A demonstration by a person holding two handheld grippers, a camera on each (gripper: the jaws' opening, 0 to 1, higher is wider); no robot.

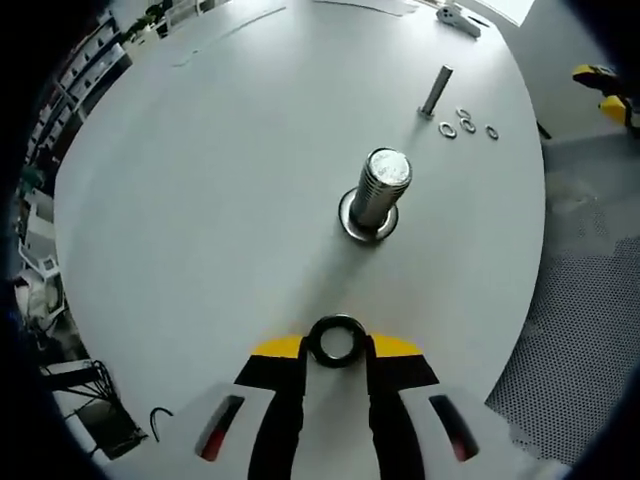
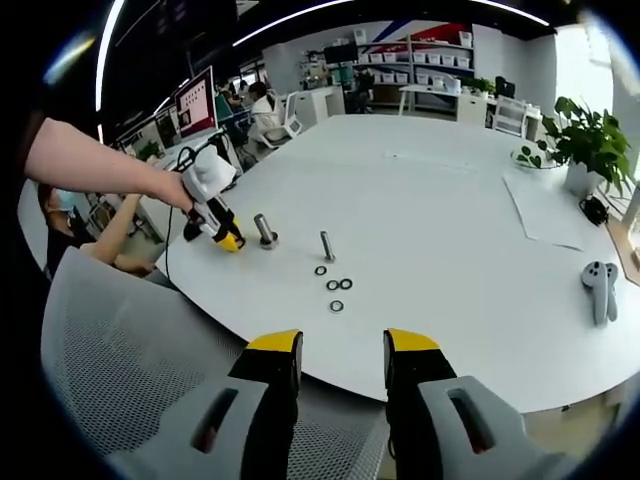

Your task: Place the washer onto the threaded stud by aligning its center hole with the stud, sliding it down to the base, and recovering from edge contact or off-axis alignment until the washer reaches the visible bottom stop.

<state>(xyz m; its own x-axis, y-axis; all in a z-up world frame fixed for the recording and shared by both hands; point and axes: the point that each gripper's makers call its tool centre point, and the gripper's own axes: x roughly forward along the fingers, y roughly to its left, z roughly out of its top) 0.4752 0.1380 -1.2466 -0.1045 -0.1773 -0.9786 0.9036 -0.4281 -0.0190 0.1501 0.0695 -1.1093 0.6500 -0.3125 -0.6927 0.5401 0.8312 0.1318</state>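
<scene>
Left hand-held gripper (image 1: 338,352) pinching washer (image 1: 337,340), hole facing up; threaded stud (image 1: 379,190) upright on table (image 1: 200,200) beyond. Right hand-held gripper (image 2: 342,360) spread.

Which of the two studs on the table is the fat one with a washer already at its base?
The thick stud, nearest the left claw holding a washer. The thin stud beyond stands bare, loose washers beside it.

We found no text, label, brand, number or sign that we could read. The screen (image 2: 196,102) beyond the counter's (image 2: 430,200) far left edge and the shelf bins (image 2: 415,57) behind it were too small to make out.
</scene>
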